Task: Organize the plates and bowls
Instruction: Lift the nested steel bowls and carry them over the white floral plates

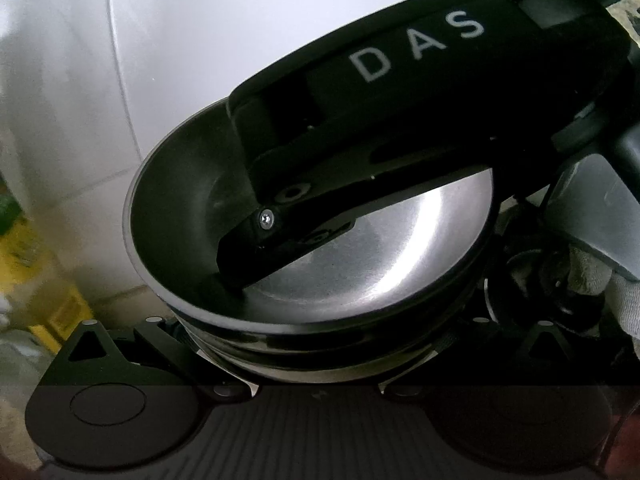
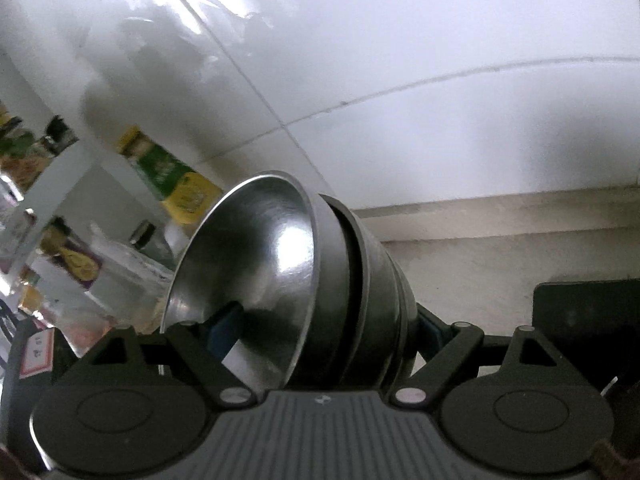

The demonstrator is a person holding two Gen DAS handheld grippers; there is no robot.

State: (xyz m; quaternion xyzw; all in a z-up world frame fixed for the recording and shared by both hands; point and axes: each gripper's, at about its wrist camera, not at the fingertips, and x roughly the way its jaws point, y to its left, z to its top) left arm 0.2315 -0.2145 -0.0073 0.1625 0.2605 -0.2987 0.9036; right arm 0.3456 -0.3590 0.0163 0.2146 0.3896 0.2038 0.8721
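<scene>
**Nested steel bowls held between both my tools**

My right gripper (image 2: 316,344) is clenched on the stack of bowls (image 2: 304,280): one finger (image 2: 224,320) reaches inside the inner bowl and the other presses the outer wall of the stack, so the rims are pinched together. I judge this grip is there so the nested bowls travel as one piece and do not slide apart. The stack is tilted on its side, mouth turned left toward the shelf (image 2: 52,184) with its packets, and lifted in front of the white tiled wall (image 2: 440,80).

From the left wrist view, the stack of bowls (image 1: 360,264) sits close over my left gripper (image 1: 316,360), with the right tool (image 1: 400,92) reaching down into the bowl. Whether my left fingers actually grip the underside I cannot tell; the bowls hide them. My left tool points up under the stack, seemingly steadying it.
</scene>
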